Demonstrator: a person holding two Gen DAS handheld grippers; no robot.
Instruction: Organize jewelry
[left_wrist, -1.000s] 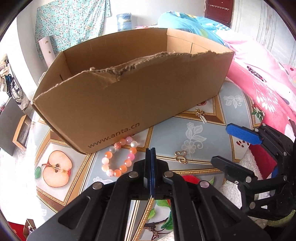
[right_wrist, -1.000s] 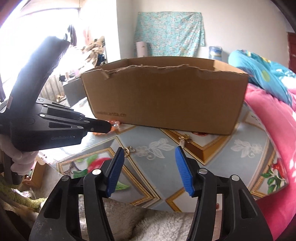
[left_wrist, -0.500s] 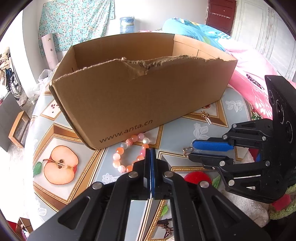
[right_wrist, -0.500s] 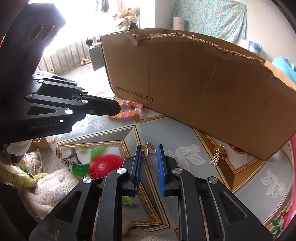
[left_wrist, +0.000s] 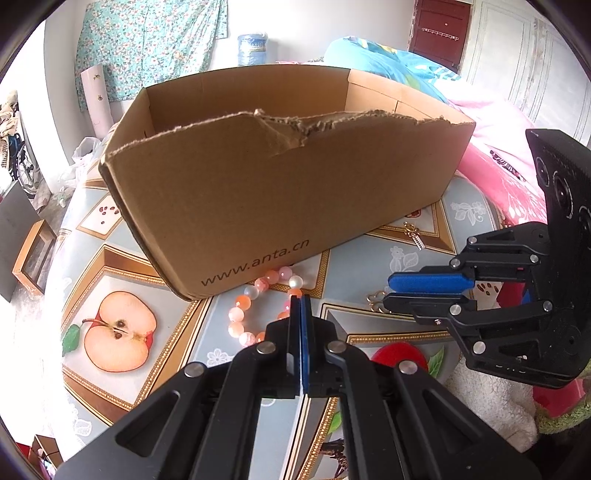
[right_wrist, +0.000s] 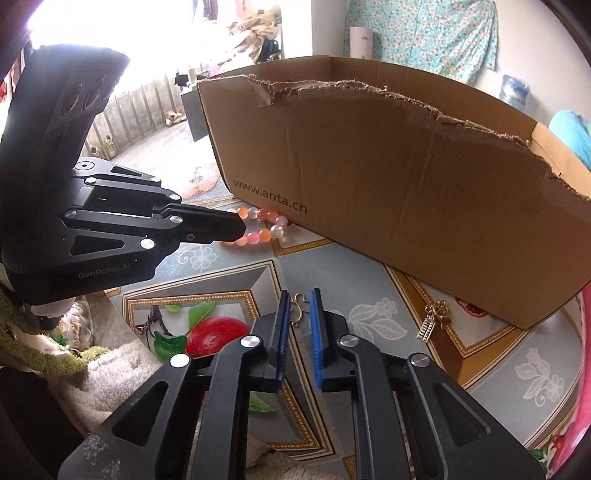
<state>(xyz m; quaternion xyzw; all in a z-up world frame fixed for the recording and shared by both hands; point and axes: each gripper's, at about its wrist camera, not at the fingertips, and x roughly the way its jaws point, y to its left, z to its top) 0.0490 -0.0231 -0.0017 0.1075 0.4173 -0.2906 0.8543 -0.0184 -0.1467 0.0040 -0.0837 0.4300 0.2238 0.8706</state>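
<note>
A brown cardboard box (left_wrist: 280, 192) printed "www.anta.cn" stands on the worktop (left_wrist: 362, 266), its near wall torn ragged along the top. What shows of its inside over that wall is bare cardboard; the floor of the box is hidden from both cameras.

The jewelry lies outside it. A bracelet of orange, pink and white beads (left_wrist: 255, 306) rests just beside the box's near wall, under the printed lettering. A small gold looped piece (right_wrist: 297, 306) lies on the worktop nearer the front edge, and a gold charm with a silver ladder-like pendant (right_wrist: 432, 319) lies near the box's right end.

The left claw (left_wrist: 300, 299) has its blue pads pressed together, its tip over the bracelet's right side; whether a bead is caught cannot be told. The right claw (right_wrist: 298, 295) stands slightly apart, pads flanking the gold looped piece; it is not clear that they touch it.

A second ago the right claw was wide open and farther back from the box; since then it has come forward to the looped piece, and its jaws narrowed, then have just eased a little wider. The left claw is closed as before, slightly closer to the bracelet.
</note>
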